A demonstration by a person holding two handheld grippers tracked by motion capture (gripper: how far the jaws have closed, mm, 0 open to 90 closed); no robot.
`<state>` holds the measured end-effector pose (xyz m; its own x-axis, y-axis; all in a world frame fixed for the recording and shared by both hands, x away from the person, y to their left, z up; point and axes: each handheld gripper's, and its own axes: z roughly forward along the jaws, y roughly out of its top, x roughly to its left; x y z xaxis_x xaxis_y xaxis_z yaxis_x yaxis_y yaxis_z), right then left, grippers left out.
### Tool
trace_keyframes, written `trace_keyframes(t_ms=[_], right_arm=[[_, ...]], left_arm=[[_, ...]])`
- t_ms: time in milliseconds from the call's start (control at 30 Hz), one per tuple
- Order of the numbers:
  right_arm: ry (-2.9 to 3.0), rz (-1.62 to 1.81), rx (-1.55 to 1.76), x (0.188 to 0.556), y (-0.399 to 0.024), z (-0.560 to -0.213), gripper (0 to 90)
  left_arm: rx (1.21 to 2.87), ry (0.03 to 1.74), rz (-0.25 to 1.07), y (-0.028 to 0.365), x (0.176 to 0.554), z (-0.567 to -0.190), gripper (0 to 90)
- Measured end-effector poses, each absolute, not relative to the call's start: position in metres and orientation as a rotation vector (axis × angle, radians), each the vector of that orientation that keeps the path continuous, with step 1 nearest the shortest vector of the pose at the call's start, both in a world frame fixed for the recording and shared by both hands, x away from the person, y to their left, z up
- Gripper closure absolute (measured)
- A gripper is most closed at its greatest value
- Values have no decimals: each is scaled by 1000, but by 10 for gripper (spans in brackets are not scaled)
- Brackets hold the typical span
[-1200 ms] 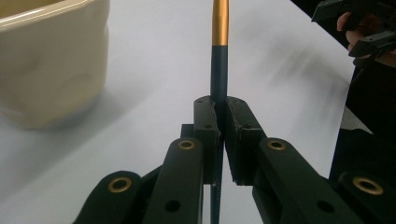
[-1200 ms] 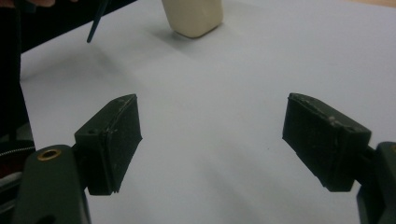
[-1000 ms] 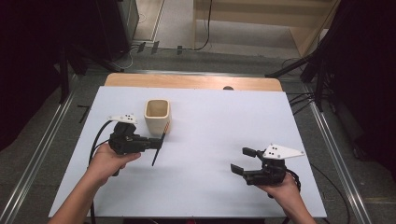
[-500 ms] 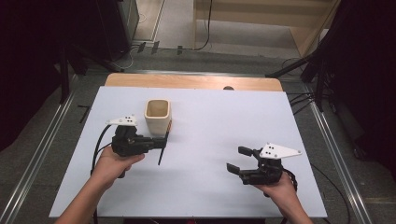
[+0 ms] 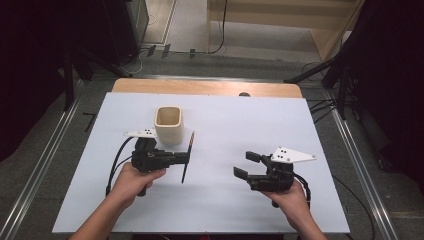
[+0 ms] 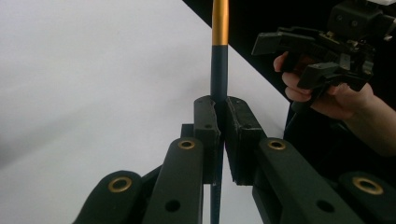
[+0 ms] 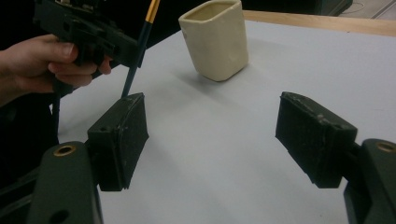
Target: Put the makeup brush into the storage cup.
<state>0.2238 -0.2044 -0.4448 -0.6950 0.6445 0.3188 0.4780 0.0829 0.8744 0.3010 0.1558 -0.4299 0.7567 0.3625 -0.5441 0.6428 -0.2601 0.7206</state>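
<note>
A thin dark pencil [image 5: 190, 145] with an orange-gold end stands tilted above the white table sheet [image 5: 240, 120], and my left gripper [image 5: 184, 159] is shut on its shaft. In the left gripper view the pencil [image 6: 219, 56] rises from between the closed pads of that gripper [image 6: 222, 109]. A cream cup [image 5: 169, 125] stands just behind it, upright and open-topped. My right gripper [image 5: 246, 165] hovers at the right front with its jaws apart. They have just been closing a little, with nothing between them. The right gripper view shows its pads [image 7: 212, 135] facing the cup [image 7: 217, 39] and the pencil [image 7: 137, 51].
A wooden table edge [image 5: 205, 87] runs along the back of the white sheet. Metal rails [image 5: 352, 150] flank the table on both sides, with dark equipment and cables beyond. The other hand's gripper [image 6: 322, 51] appears at the upper right of the left gripper view.
My left gripper has carried the pencil a little to the right, beside the cup. My right gripper has shifted left toward the middle, and its jaws look slightly narrower.
</note>
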Motion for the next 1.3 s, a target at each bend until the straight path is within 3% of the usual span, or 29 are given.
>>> trace_keyframes(t_ms=[633,1300], right_arm=[[2203,1741,1242,240,-174,-437,315],[2195,1797,1406,260,-149,-436,588]], left_arm=[[1859,792,-424,126,298,-442,845],[1837,792,-432,105,294,-448,845]])
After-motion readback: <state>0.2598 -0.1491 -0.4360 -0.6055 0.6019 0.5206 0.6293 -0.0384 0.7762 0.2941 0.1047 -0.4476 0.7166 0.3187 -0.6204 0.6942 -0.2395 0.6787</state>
